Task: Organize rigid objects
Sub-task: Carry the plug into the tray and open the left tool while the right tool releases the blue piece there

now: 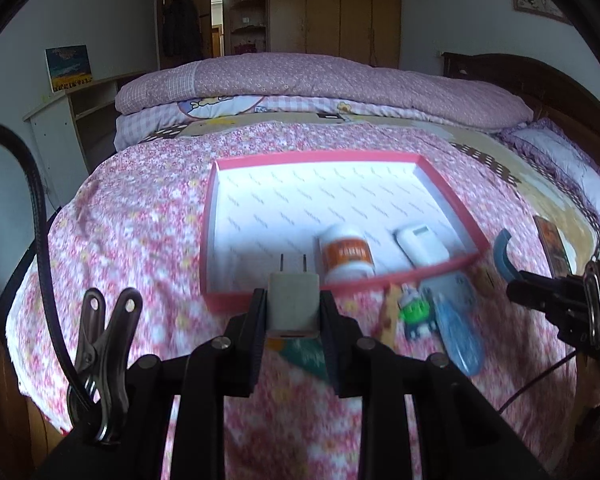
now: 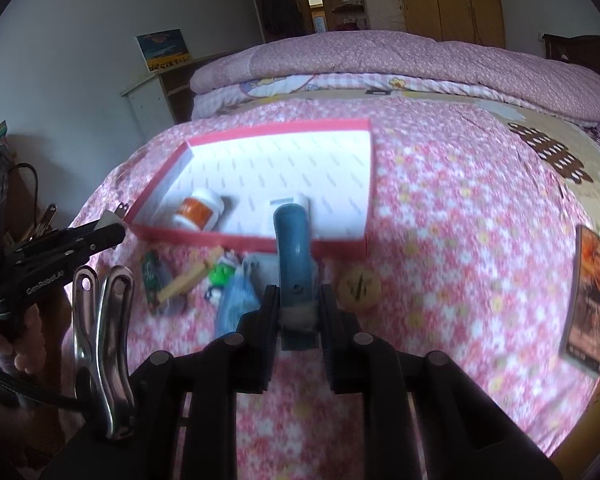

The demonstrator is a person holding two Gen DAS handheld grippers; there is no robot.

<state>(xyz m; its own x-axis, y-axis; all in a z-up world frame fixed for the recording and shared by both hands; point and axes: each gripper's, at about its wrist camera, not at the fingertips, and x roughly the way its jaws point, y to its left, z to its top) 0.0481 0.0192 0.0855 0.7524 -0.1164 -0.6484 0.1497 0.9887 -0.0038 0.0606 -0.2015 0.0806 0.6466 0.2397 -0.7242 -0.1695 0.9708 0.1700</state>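
Fingers (image 1: 260, 320) of the left gripper (image 1: 294, 312) pinch the white charger (image 1: 294, 306) by its flat sides, light and stiff-looking, above the pink box (image 1: 216, 200), while the right gripper (image 2: 298, 312) clamps a blue curved piece (image 2: 294, 256).

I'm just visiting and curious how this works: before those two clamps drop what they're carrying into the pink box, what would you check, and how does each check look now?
1. Left gripper firmly holds the white two-prong wall charger: ok.
2. Right gripper firmly holds the curved blue plastic handle: ok.
3. Pink-rimmed shallow cardboard box has free floor space: ok, its far half is bare.
4. Orange-labelled white pill bottle and white rectangular gadget lie inside near the front wall, so drop beyond them: ok.
5. Charger is past the box's near rim: cannot tell.
6. Grippers apart from each other: ok.
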